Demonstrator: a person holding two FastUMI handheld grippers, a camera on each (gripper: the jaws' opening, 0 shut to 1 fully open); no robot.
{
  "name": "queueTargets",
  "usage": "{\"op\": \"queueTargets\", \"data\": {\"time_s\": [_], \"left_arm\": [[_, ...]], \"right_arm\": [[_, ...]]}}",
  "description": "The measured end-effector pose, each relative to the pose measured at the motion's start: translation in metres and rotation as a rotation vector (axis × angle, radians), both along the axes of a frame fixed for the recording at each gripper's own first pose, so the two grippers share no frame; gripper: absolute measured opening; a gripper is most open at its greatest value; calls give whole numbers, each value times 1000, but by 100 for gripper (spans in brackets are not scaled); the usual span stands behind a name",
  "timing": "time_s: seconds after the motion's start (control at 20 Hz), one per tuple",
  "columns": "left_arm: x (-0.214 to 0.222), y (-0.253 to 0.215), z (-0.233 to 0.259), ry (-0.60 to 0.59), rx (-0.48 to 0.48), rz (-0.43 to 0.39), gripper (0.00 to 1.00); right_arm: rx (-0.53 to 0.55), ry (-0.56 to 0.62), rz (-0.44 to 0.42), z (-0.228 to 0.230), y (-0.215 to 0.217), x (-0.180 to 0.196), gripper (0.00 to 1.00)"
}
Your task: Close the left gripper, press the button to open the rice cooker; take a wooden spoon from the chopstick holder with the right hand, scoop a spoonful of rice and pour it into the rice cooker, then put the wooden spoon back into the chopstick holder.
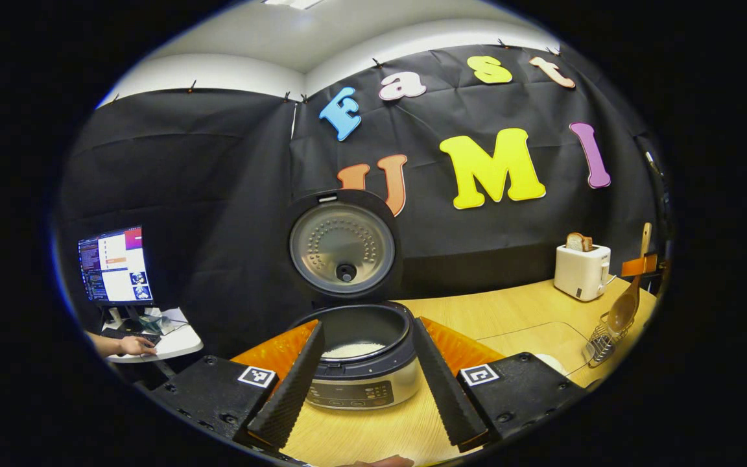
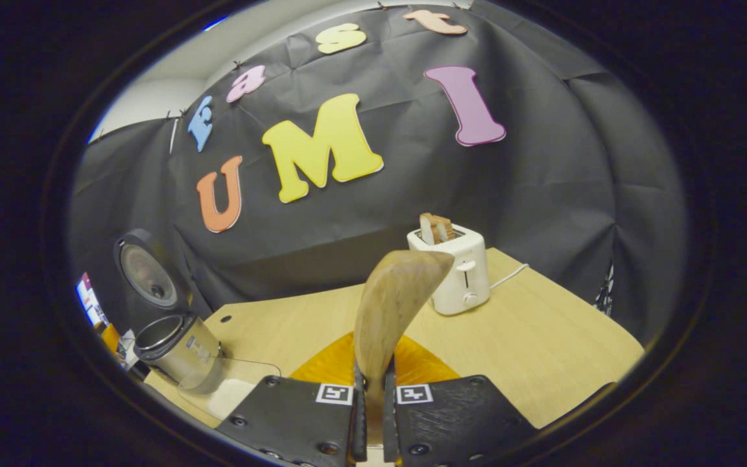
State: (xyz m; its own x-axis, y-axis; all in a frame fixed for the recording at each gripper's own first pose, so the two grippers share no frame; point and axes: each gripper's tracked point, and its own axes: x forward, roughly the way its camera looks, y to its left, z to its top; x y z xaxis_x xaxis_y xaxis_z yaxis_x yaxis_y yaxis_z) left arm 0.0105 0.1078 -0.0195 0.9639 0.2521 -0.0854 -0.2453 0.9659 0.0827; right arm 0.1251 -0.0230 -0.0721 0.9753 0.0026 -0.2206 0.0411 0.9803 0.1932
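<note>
We see the left tool (image 1: 366, 383) spread wide apart, holding nothing, just in front of the open rice cooker (image 1: 362, 363). To the right of the rice cooker, our right tool (image 2: 372, 415) is squeezed tight on the wooden spoon (image 2: 394, 305), near the toaster (image 2: 454, 272) on the table (image 2: 542, 350).

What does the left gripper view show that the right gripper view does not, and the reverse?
Left gripper view: white rice inside the cooker's pot, the wire chopstick holder, a hand at a keyboard, the open left gripper. Right gripper view: the right gripper shut on the wooden spoon, the toaster's white cord. Both: the silver rice cooker with raised lid, the white toaster holding bread, the spoon, the light wooden table.
</note>
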Motion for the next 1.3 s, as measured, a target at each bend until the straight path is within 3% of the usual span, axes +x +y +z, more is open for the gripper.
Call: {"op": "queueTargets", "data": {"time_s": [0.2, 0.3, 0.4, 0.5, 0.55, 0.6, 0.7, 0.75, 0.8, 0.9, 1.0, 1.05, 1.2, 1.3], "left_arm": [[1, 6, 10, -24, 14, 22, 88], [3, 1, 12, -21, -3, 4, 88], [6, -1, 16, -15, -15, -11, 88], [9, -1, 20, -8, -24, -22, 88], [12, -1, 22, -8, -39, -34, 88], [15, -1, 24, -8, -55, -41, 88], [18, 6, 30, 6, -76, -34, 88], [19, 12, 33, 13, -74, -21, 88], [21, 17, 37, 15, -76, -13, 88], [27, 27, 51, -2, -82, -8, 88], [35, 38, 65, -22, -107, -7, 88], [39, 44, 72, -25, -122, -5, 88], [50, 70, 94, -48, -134, 26, 88], [60, 88, 108, -71, -148, 49, 87]], "right_arm": [[4, 32, -5, -30, -1, 0, 14], [61, 34, 32, -30, 5, 2, 10], [69, 2, 16, -22, -3, 3, 25], [41, -22, -21, -17, -14, 1, 52], [34, -28, -28, -15, -16, -1, 49], [28, -32, -32, -15, -18, -3, 63], [13, -43, -53, -13, -27, -4, 63], [1, -53, -66, -10, -31, -6, 76], [-18, -60, -84, -9, -38, -8, 78], [-59, -102, -129, 3, -52, -13, 95], [-90, -143, -164, 14, -60, -23, 96], [-99, -159, -169, 20, -61, -27, 91], [-116, -182, -159, 27, -59, -42, 100], [-110, -215, -152, 35, -58, -52, 91]]}}
